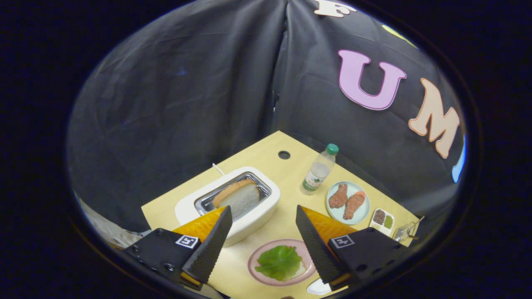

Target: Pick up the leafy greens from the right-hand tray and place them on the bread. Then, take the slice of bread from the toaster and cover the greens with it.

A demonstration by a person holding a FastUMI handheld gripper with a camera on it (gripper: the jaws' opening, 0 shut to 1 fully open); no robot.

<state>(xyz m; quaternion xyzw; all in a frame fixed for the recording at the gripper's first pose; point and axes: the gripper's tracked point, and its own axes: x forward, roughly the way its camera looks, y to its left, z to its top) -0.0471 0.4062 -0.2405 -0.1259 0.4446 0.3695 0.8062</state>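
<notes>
My gripper (264, 216) hangs above the pale yellow table (266, 160) with its two fingers spread wide apart and nothing held between them. Between the fingers, lower down, sits a round pink plate (259, 251) with the ruffled leafy greens (279, 261) lying on top; a pale sliver that looks like bread peeks out at the greens' four o'clock edge, though I cannot tell more of it. Ahead of my left finger, at about eleven o'clock from the plate, stands the white rounded toaster (257, 214) with a metal-rimmed slot, and a slice of bread with a brown crust (239, 198) stands upright in that slot, its top above the rim. A thin white cord (217, 169) runs from the toaster's far side. At one o'clock from the plate, beyond my right finger, a clear plastic bottle with a green cap (319, 170) stands upright. Just beside it, at its four o'clock, a light blue round plate (332, 216) carries two brown fried chicken pieces (347, 200). Further round at four o'clock from that plate lies a small white two-compartment dish (383, 220) with dark and green fillings. A round dark hole (284, 155) marks the table's far part.
</notes>
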